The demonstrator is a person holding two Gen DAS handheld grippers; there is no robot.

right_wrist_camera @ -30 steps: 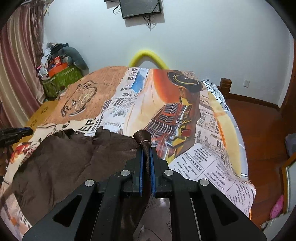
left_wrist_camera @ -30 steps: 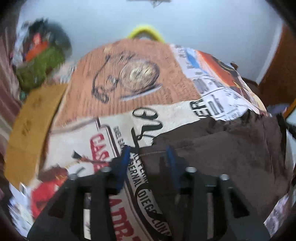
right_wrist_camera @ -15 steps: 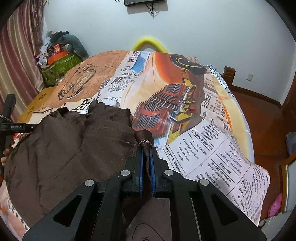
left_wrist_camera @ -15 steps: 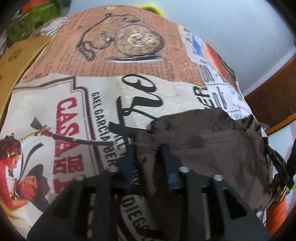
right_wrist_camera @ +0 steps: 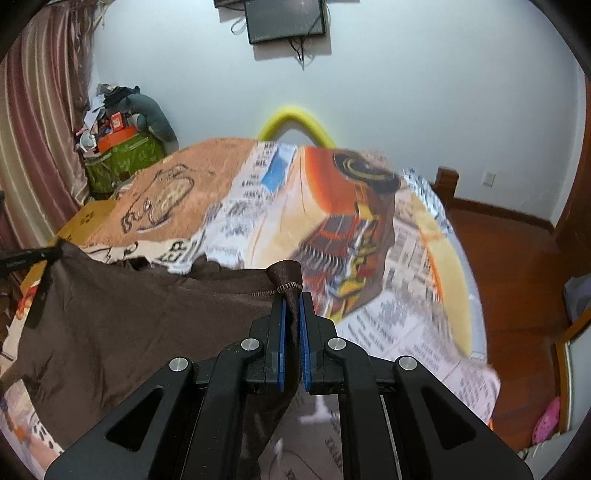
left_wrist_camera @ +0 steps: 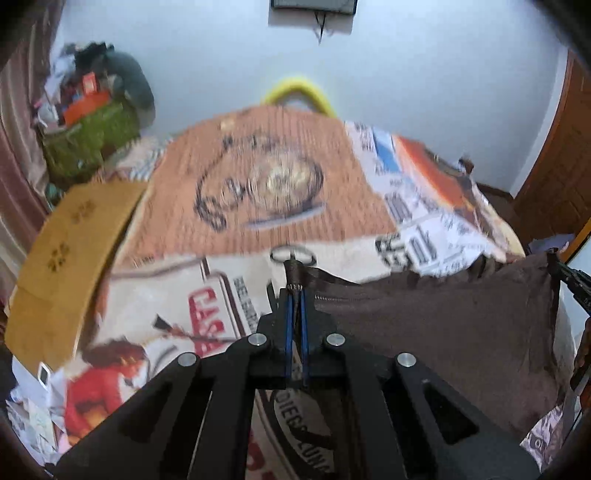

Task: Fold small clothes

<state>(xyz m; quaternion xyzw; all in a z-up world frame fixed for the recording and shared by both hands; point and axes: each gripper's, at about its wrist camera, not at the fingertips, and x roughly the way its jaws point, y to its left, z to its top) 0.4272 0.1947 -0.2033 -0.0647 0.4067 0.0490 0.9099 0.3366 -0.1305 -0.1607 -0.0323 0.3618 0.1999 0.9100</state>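
A small dark brown garment point(left_wrist_camera: 443, 332) hangs stretched between my two grippers above the printed bedspread point(left_wrist_camera: 258, 177). My left gripper point(left_wrist_camera: 294, 295) is shut on its left top corner, a pinch of hem poking out above the pads. My right gripper point(right_wrist_camera: 291, 299) is shut on the right top corner of the garment point(right_wrist_camera: 129, 325). The right gripper's tip shows at the right edge of the left wrist view point(left_wrist_camera: 572, 280). The left gripper's tip shows at the left edge of the right wrist view point(right_wrist_camera: 29, 256).
The bed's printed cover point(right_wrist_camera: 351, 229) carries newspaper, car and watch prints. A yellow arch point(right_wrist_camera: 295, 118) rises at the headboard. A green bag of clutter point(right_wrist_camera: 122, 155) and a cardboard box point(left_wrist_camera: 66, 251) stand left. A wall screen point(right_wrist_camera: 286, 18) hangs above. A wooden floor point(right_wrist_camera: 517, 251) lies right.
My left gripper closed on the garment's left corner and lifted it. Both grippers have risen and the brown garment now hangs taut between them instead of lying on the bed.
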